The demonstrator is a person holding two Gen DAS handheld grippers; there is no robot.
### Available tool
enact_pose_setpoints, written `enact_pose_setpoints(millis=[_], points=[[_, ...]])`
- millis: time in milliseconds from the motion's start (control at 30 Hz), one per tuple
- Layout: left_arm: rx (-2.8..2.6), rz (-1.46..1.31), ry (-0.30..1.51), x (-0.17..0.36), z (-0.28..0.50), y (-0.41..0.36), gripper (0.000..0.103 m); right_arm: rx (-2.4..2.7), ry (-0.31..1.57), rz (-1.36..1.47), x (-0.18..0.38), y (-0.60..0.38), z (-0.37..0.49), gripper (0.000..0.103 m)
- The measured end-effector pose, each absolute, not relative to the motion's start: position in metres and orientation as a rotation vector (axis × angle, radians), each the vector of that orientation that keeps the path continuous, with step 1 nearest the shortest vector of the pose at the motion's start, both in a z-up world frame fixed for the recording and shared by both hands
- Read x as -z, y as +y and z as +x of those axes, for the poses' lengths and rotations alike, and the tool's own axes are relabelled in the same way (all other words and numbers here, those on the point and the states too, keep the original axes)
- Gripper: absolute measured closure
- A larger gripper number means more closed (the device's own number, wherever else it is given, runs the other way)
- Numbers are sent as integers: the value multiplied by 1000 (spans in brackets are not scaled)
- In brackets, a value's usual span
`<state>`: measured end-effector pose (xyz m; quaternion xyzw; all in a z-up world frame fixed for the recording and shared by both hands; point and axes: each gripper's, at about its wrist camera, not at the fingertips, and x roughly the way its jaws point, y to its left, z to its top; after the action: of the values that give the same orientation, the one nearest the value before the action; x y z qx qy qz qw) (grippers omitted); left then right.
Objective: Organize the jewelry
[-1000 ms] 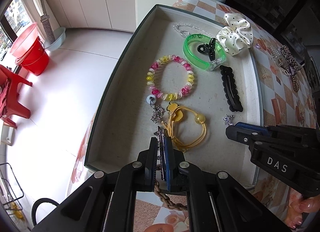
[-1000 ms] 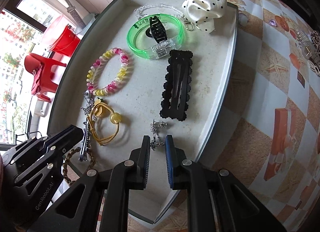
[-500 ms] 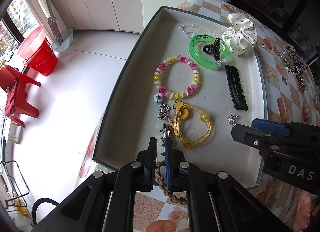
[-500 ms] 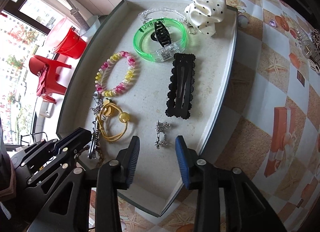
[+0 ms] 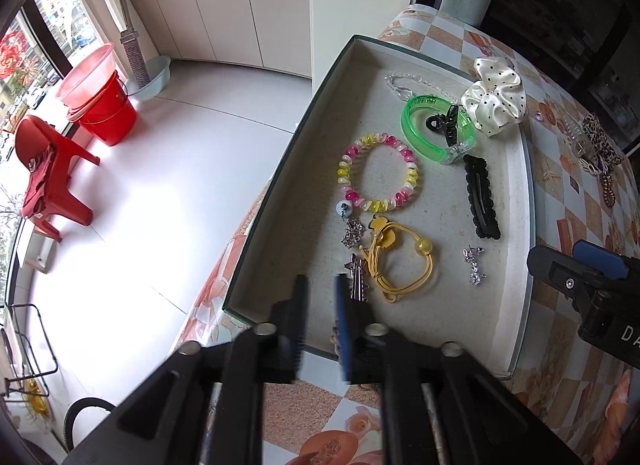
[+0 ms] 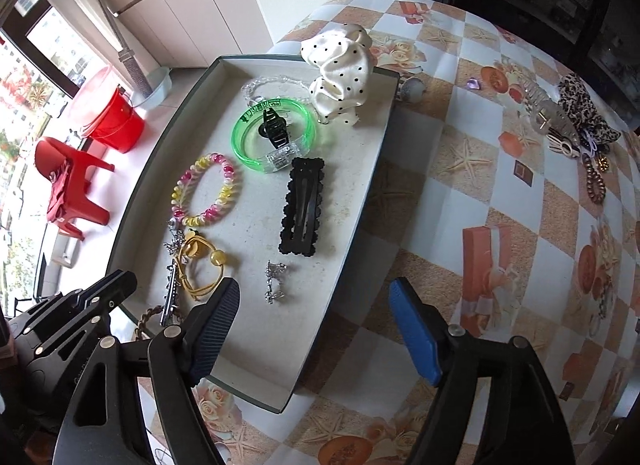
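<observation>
A shallow tray [image 5: 280, 185] [image 6: 348, 253] holds the jewelry. My left gripper [image 5: 320, 305] hangs over its near edge with its jaws opening and nothing between them. A silver star hair clip [image 5: 357, 279] [image 6: 172, 293] lies just beside its blue finger, next to a yellow hair tie [image 5: 400, 261] [image 6: 200, 265]. My right gripper [image 6: 316, 317] is above the near right edge, jaws opening wide. A silver earring pair [image 6: 274, 281] [image 5: 473, 265] lies free on the tray floor below it. A pink-yellow bead bracelet [image 6: 206, 195], a green bangle [image 6: 272, 133] and a black snap clip [image 6: 302, 211] lie farther in.
A white dotted scrunchie [image 6: 340, 73] rests on the tray's far rim. More hair clips and a leopard scrunchie [image 6: 580, 113] lie on the patterned tablecloth at far right. The table edge drops at left to a floor with a red bucket [image 5: 104, 113] and a red chair [image 5: 48, 185].
Both grippers opened and rose. The left one let go of the silver star clip, the right one of the silver earrings. Both pieces now lie in the tray.
</observation>
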<state>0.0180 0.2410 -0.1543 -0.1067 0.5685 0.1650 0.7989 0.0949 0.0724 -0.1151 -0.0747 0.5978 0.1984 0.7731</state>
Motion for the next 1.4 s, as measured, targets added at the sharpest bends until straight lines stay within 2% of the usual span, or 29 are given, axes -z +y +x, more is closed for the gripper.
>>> enact_pose_setpoints(millis=[33,333,400,433,1400], points=[[-371,-224,1222,154,18,240,0,-426,1291,-166,114,72,93,22],[-389,-217,1184,146,14,238,0,-421,1255,-237,112,79,90,19],[-405,-211,1180,145,13,240,0,-412,1238,-246,111,79,90,10],[-406,-214,1180,145,13,241,0,-407,1227,-244,110,78,89,9],[-460,-201,1187,150,7,250,0,-384,1222,-261,108,75,93,9]])
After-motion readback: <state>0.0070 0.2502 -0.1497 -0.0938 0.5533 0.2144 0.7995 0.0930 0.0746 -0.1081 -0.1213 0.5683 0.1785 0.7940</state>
